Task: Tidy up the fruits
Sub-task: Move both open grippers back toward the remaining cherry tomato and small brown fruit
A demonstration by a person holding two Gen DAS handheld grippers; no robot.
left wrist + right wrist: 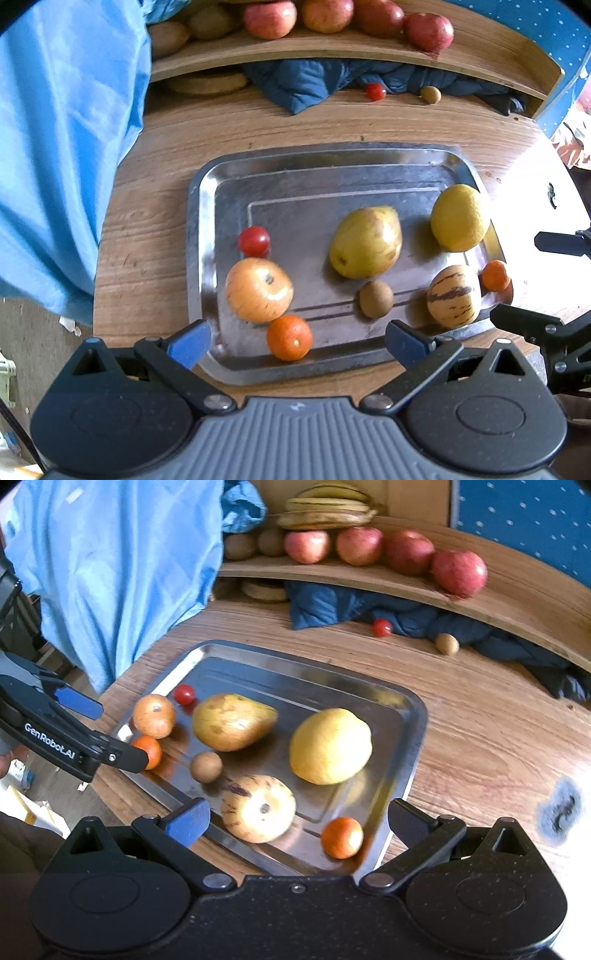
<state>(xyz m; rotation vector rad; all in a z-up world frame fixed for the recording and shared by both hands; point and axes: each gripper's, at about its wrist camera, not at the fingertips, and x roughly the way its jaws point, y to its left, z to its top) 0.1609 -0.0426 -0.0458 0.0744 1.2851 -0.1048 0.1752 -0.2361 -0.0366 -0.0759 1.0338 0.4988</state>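
Shiny metal tray (207, 206) on a brown wooden table (147, 221), with eight fruits lying in it

In the left wrist view: a small red tomato (253, 240) touching a pale orange apple (258, 290), and a little orange (289, 337) just below the apple, close to the near rim. In the middle, a yellow-green pear (365, 242) with brown spots, and a small brown round fruit (376, 298) just beside it. On the right, a yellow lemon (460, 218), a cream melon with purple stripes (454, 296), and a second little orange (495, 275) by the right rim, partly hidden behind the melon

Left gripper (295, 345) low over the near edge of the tray, blue fingers spread wide, holding nothing. Right gripper (297, 821) over the other near corner, jaws wide apart too, with the striped melon and an orange just ahead between them, not touched

Fruits a bit blurry in both views, so small marks hard to make out

Farther back, one more red tomato (382, 627) and one more brown fruit (447, 643) loose on the table, near a dark blue cloth (332, 607) tucked under a wooden shelf (517, 590). Red apples (460, 572) in a row on the shelf, bananas (327, 511) behind them, cut off at the top in the left view. Light blue cloth (62, 147) hiding the left side
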